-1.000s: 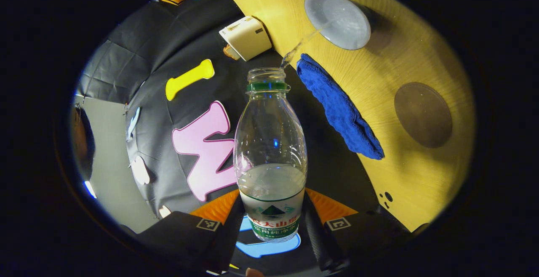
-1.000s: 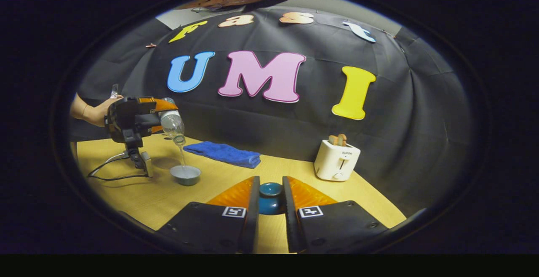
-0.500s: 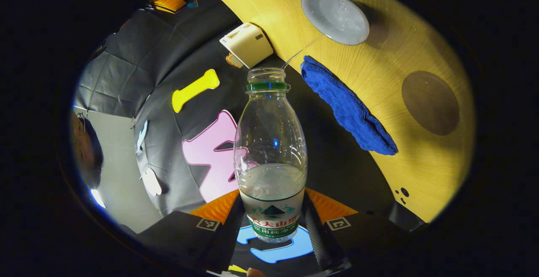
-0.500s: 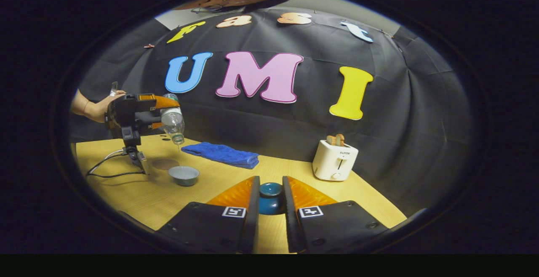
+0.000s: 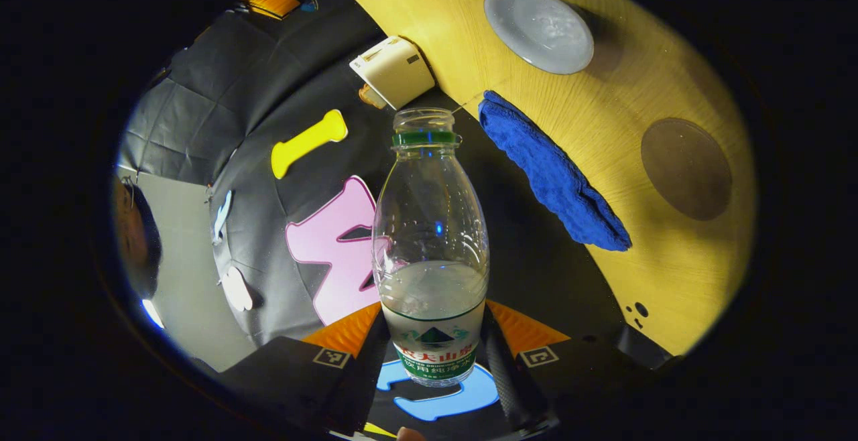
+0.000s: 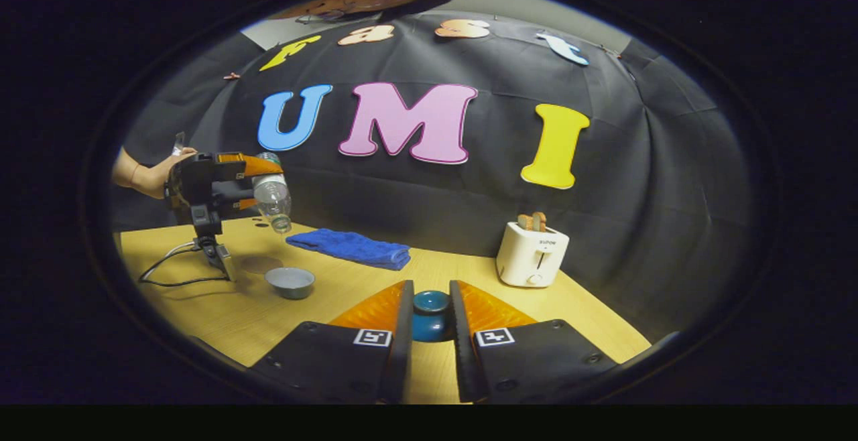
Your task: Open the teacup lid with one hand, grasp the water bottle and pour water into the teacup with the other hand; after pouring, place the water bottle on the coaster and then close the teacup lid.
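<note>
**Pour complete: bottle to be moved to the coaster, lid held clear**

In the right gripper view, the left gripper (image 6: pixel 258 185) is seen at far left, held by a hand (image 6: pixel 149 174). Its fingers are pressed against the lower body of the water bottle (image 5: pixel 431 253), which is tilted with its open mouth down and forward. No stream is seen leaving the mouth. The teacup (image 5: pixel 538 27), uncovered and holding water, lies ahead of and below the bottle mouth. The coaster (image 5: pixel 686 168) lies bare, to the right of the left gripper's fingers in its own view. A blue towel (image 5: pixel 551 173) is found between bottle mouth and coaster.

Further right, the teacup lid (image 6: pixel 430 315) is pinched by its knob between the fingers of the right gripper (image 6: pixel 429 334), above the table (image 6: pixel 281 313). A toaster (image 6: pixel 531 254) stands beyond, to the right.

Hazards are judged as follows. If the bottle is carried sideways before being righted, remaining water may be spilled on the towel or table. An off-centre descent may leave the bottle tipped on the coaster's edge. The lid may slip, being held by its rounded knob.
</note>
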Available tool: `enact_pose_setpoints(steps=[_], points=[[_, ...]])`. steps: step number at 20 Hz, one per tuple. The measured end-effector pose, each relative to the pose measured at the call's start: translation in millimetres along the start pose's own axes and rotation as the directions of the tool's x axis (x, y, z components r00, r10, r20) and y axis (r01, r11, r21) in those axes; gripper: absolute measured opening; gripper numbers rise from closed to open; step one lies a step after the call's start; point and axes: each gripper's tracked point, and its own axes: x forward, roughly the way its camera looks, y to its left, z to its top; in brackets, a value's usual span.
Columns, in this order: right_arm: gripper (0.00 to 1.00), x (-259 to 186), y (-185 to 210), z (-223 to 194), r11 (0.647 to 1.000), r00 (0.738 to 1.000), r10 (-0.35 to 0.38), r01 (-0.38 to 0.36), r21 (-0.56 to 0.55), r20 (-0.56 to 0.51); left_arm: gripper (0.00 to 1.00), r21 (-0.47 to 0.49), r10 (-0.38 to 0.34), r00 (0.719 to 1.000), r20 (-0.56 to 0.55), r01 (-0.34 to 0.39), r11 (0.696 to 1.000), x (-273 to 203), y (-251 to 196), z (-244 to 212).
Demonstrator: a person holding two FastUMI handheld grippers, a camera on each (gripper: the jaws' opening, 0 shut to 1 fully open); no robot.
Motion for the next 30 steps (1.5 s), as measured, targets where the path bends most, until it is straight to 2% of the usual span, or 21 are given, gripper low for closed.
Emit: enact_pose_setpoints(steps=[2, 3, 4, 5, 6, 9, 11, 12, 13, 14, 15, 16, 17, 18, 19, 20, 21, 23, 26, 29, 30], points=[[0.29, 1, 0, -1, 1.0, 1.0, 0.002, -0.002, 0.024, -0.001, 0.76, -0.145, -0.073, 0.997, -0.019, 0.069, 0.987, -5, -13, -2], [0.27, 4, 0, -1, 0.999, 1.0, 0.001, -0.001, 0.034, -0.003, 0.76, -0.242, -0.107, 0.994, -0.023, 0.098, 0.965, -9, -16, -2], [0.26, 4, 0, 0, 0.999, 1.0, -0.001, 0.001, 0.041, -0.003, 0.76, -0.353, -0.145, 0.989, -0.024, 0.128, 0.927, -13, -19, -1], [0.31, 6, 0, 0, 0.999, 1.0, -0.003, 0.003, 0.042, -0.005, 0.76, -0.469, -0.177, 0.984, -0.02, 0.147, 0.871, -17, -19, 2], [0.31, 6, 1, -1, 0.999, 1.0, -0.003, 0.003, 0.04, -0.007, 0.76, -0.576, -0.202, 0.979, -0.016, 0.156, 0.802, -20, -19, 4], [0.31, 8, 7, -1, 1.0, 1.0, 0.005, -0.005, 0.023, -0.009, 0.76, -0.824, -0.217, 0.976, -0.014, 0.111, 0.556, -20, -10, -3], [0.31, 11, 12, -2, 1.0, 1.0, 0.012, -0.012, 0.023, -0.013, 0.76, -0.933, -0.213, 0.977, -0.024, 0.054, 0.355, -17, 0, -7], [0.31, 10, 13, -1, 1.0, 1.0, 0.013, -0.013, 0.025, -0.013, 0.76, -0.965, -0.209, 0.978, -0.023, 0.033, 0.26, -15, 4, -5], [0.36, 11, 15, -1, 1.0, 1.0, 0.015, -0.015, 0.024, -0.014, 0.76, -0.986, -0.205, 0.979, -0.01, 0.025, 0.166, -14, 5, -2], [0.31, 11, 16, 0, 1.0, 1.0, 0.017, -0.016, 0.022, -0.013, 0.76, -0.997, -0.2, 0.98, 0.011, 0.026, 0.071, -14, 6, 2], [0.31, 13, 18, 0, 1.0, 1.0, 0.019, -0.019, 0.02, -0.014, 0.76, -0.999, -0.199, 0.98, 0.026, 0.021, -0.023, -16, 4, 1], [0.36, 14, 19, 1, 1.0, 1.0, 0.022, -0.021, 0.018, -0.013, 0.76, -0.993, -0.202, 0.979, 0.027, 0.004, -0.115, -16, -2, 0], [0.36, 15, 20, 2, 1.0, 1.0, 0.023, -0.022, 0.015, -0.012, 0.76, -0.981, -0.207, 0.978, 0.022, -0.019, -0.194, -19, -9, 2], [0.31, 15, 21, 3, 1.0, 1.0, 0.023, -0.023, 0.013, -0.012, 0.76, -0.967, -0.213, 0.977, 0.012, -0.043, -0.251, -21, -15, 3], [0.36, 16, 22, 2, 1.0, 1.0, 0.024, -0.024, 0.013, -0.012, 0.76, -0.954, -0.215, 0.976, 0.007, -0.057, -0.293, -22, -21, 5], [0.31, 17, 23, 2, 1.0, 1.0, 0.026, -0.026, 0.014, -0.014, 0.76, -0.939, -0.218, 0.976, 0.014, -0.062, -0.338, -24, -26, 9], [0.31, 17, 24, 1, 0.999, 0.999, 0.029, -0.029, 0.014, -0.016, 0.76, -0.922, -0.225, 0.974, 0.014, -0.075, -0.38, -23, -31, 11], [0.31, 19, 27, 0, 0.999, 0.999, 0.032, -0.032, 0.007, -0.018, 0.76, -0.893, -0.244, 0.97, 0.013, -0.098, -0.439, -18, -46, 17], [0.31, 20, 31, -1, 0.999, 0.999, 0.039, -0.039, 0.001, -0.022, 0.76, -0.873, -0.283, 0.959, 0.027, -0.116, -0.474, -17, -66, 24], [0.31, 23, 33, -3, 0.999, 0.999, 0.044, -0.044, 0.003, -0.026, 0.76, -0.864, -0.322, 0.946, 0.046, -0.124, -0.488, -16, -87, 35], [0.36, 24, 34, -3, 0.999, 0.999, 0.044, -0.044, 0.005, -0.027, 0.76, -0.86, -0.33, 0.943, 0.048, -0.129, -0.493, -17, -91, 36]])
